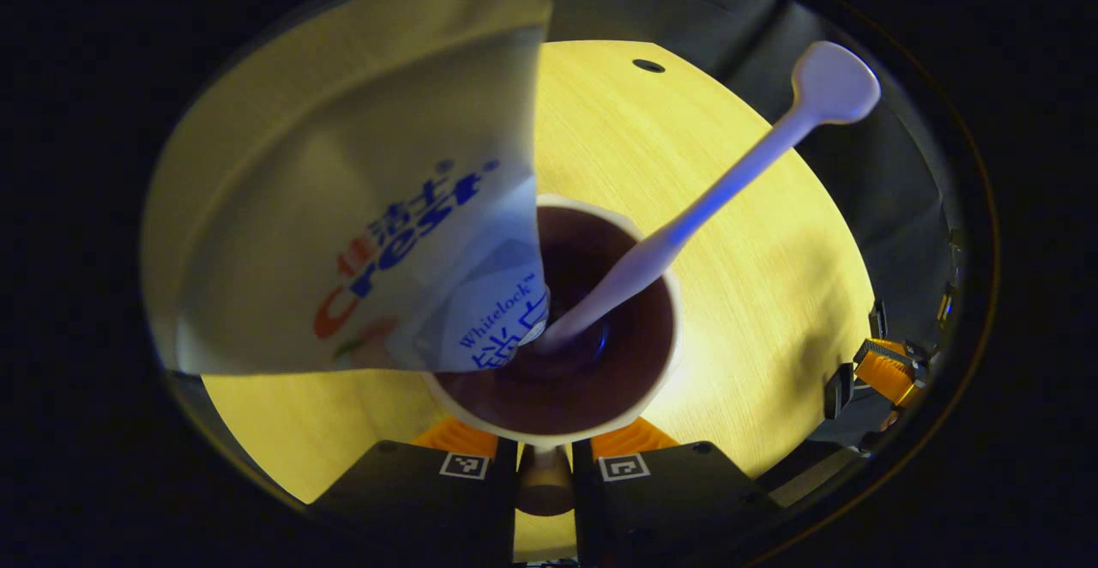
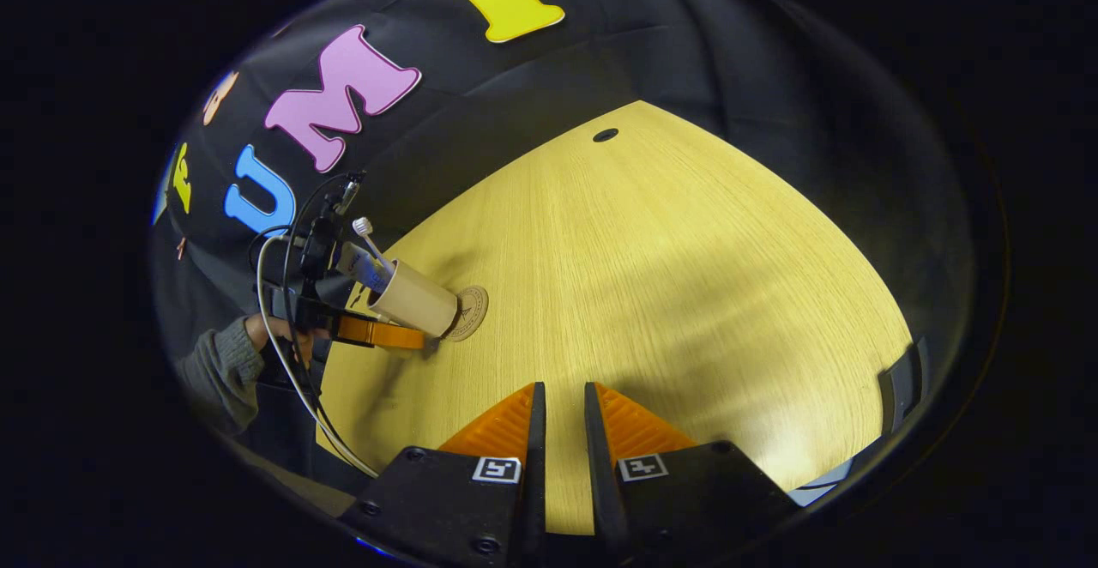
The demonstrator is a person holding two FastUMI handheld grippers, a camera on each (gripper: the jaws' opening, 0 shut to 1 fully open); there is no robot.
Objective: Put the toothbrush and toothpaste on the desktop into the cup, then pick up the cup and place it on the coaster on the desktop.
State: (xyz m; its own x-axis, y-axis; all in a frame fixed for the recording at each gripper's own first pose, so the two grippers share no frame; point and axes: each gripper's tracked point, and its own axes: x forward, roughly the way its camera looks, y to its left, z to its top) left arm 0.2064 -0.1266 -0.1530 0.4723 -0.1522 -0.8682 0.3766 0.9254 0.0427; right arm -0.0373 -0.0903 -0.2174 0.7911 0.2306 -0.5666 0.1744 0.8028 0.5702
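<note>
Closest to the left gripper view's lens, the left gripper [image 1: 545,452] has its two fingers closed on the rim of a beige cup with a dark inside [image 1: 562,336]. A white toothpaste tube with blue and red print [image 1: 360,208] and a white plastic toothbrush [image 1: 729,178] stand in it, leaning apart. In the right gripper view, that cup [image 2: 416,300] is held tilted beside a round brown coaster [image 2: 470,312] near the left edge of the pale wooden desktop [image 2: 686,293]; whether they touch is unclear. A hand in a grey sleeve [image 2: 225,366] holds that gripper. The right gripper [image 2: 562,418] hangs over the near edge, jaws nearly together, holding nothing.
</note>
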